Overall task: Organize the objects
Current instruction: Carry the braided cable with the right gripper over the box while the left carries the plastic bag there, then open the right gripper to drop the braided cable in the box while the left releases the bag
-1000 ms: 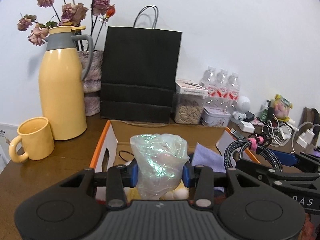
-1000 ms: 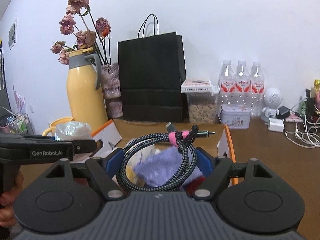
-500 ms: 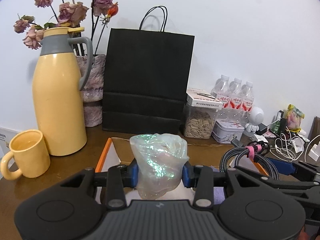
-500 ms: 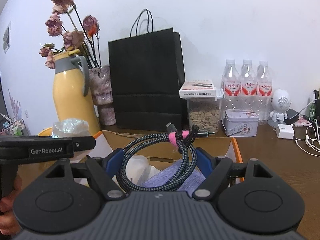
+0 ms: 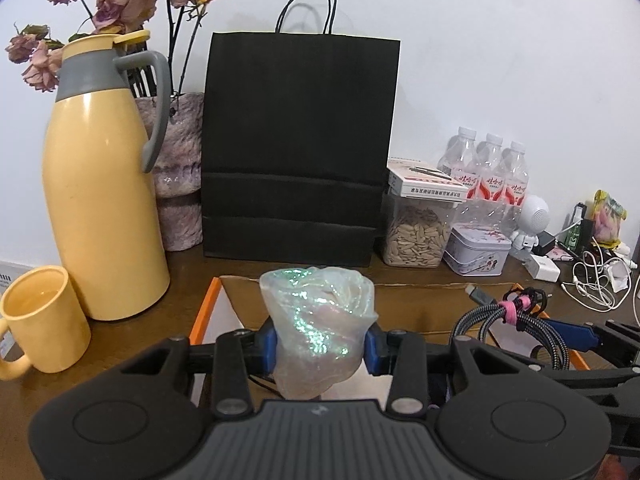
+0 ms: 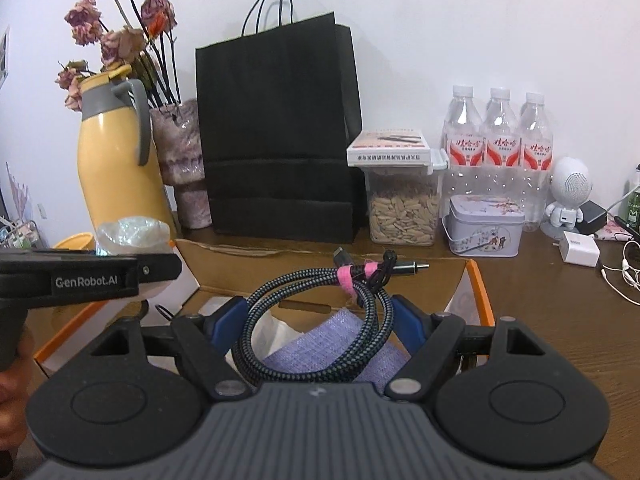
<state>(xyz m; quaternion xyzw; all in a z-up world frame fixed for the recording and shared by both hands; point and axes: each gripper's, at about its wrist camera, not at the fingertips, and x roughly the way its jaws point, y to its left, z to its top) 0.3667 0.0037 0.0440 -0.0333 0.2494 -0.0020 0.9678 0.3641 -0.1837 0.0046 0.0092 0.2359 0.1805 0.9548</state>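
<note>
My left gripper (image 5: 320, 350) is shut on a crumpled iridescent plastic bag (image 5: 318, 328), held over the near part of an open cardboard box with orange edges (image 5: 202, 312). My right gripper (image 6: 318, 322) is shut on a coiled braided cable (image 6: 316, 336) tied with a pink band, above the same box (image 6: 478, 292). A purple cloth (image 6: 320, 356) and white paper lie inside the box. In the right wrist view the left gripper (image 6: 92, 276) and its bag (image 6: 132, 234) show at the left. In the left wrist view the cable (image 5: 512, 328) shows at the right.
Behind the box stand a black paper bag (image 5: 296, 144), a yellow jug (image 5: 104, 184), a yellow mug (image 5: 40, 320), a vase of dried roses (image 5: 178, 176), a seed jar (image 6: 402, 204), a tin (image 6: 484, 226), water bottles (image 6: 500, 136), and chargers with cables (image 5: 592, 280) at right.
Both grippers have moved forward over the box toward the black bag, which now looms larger. Each keeps its hold on its object.
</note>
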